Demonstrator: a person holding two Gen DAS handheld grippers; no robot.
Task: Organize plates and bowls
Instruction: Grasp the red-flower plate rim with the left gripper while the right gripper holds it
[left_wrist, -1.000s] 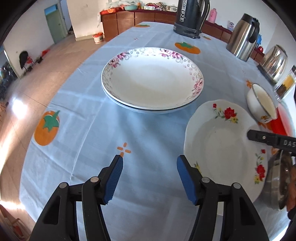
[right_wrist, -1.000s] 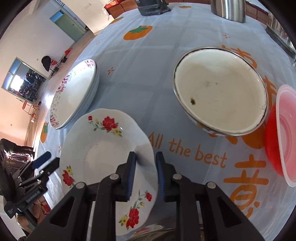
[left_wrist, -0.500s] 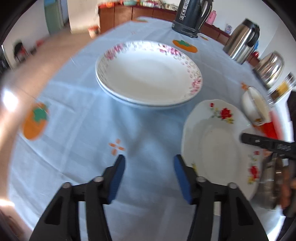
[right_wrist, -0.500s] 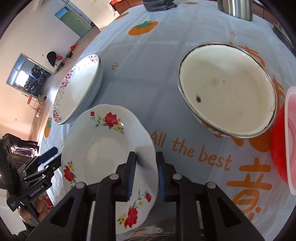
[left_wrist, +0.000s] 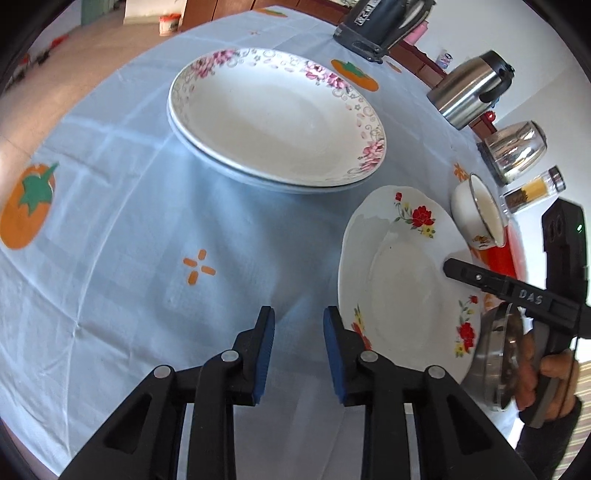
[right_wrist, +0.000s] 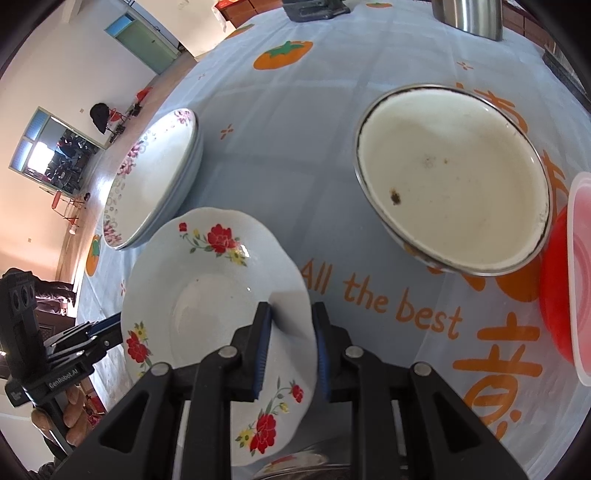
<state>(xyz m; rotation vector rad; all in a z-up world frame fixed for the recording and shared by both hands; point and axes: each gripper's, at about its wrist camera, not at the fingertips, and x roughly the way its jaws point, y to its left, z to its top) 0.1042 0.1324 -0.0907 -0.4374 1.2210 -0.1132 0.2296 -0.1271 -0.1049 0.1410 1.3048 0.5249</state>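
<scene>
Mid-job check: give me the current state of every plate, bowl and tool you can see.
Red-flower plate: rim clamped, tilted.
Pink-flower plate stack: stacked, resting on table, untouched.
Enamel bowl: upright, empty, dark specks inside.
Red container: on table.
Right tool: shut on plate rim.
Left tool: jaws just narrowed, nothing between.

Black gripper (left_wrist: 298, 325), blue pads, silver screws.

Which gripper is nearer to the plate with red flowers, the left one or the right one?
Right. The right gripper is clamped on the rim of the red-flower plate. The left gripper, nothing between its jaws, which have just been closing, hovers beside the plate's opposite edge.
</scene>
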